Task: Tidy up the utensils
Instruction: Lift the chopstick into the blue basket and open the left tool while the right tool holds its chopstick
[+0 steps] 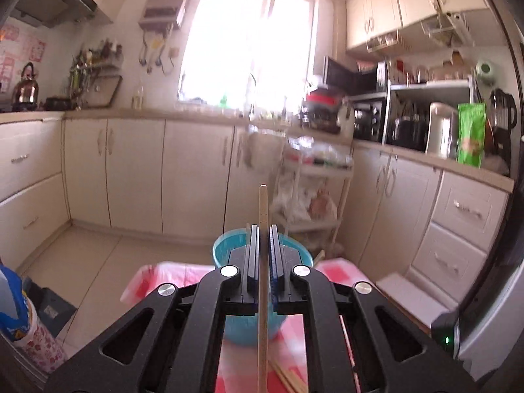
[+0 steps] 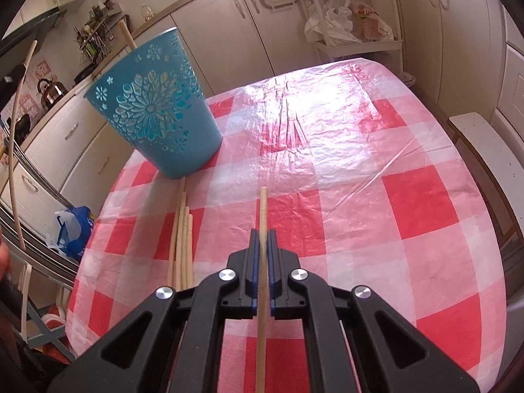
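Observation:
My left gripper (image 1: 263,228) is shut on a pale wooden chopstick (image 1: 263,203) that runs straight out between its fingers. It is held high, pointing almost level across the kitchen. The teal cut-out basket (image 1: 226,249) stands just below and beyond its fingertips. My right gripper (image 2: 263,233) is shut on a second chopstick (image 2: 263,206) and tilts down over the red-and-white checked tablecloth (image 2: 360,196). The basket (image 2: 154,108) stands at the table's far left corner with one chopstick (image 2: 127,35) sticking out of it. Several loose chopsticks (image 2: 182,239) lie side by side in front of it.
A white bench (image 2: 491,150) runs along the table's right side. A white trolley (image 2: 353,29) with plastic bags stands beyond the far edge, with cream cabinets behind it. A thin pale stick (image 2: 14,150) and part of a hand (image 2: 4,258) show at the far left.

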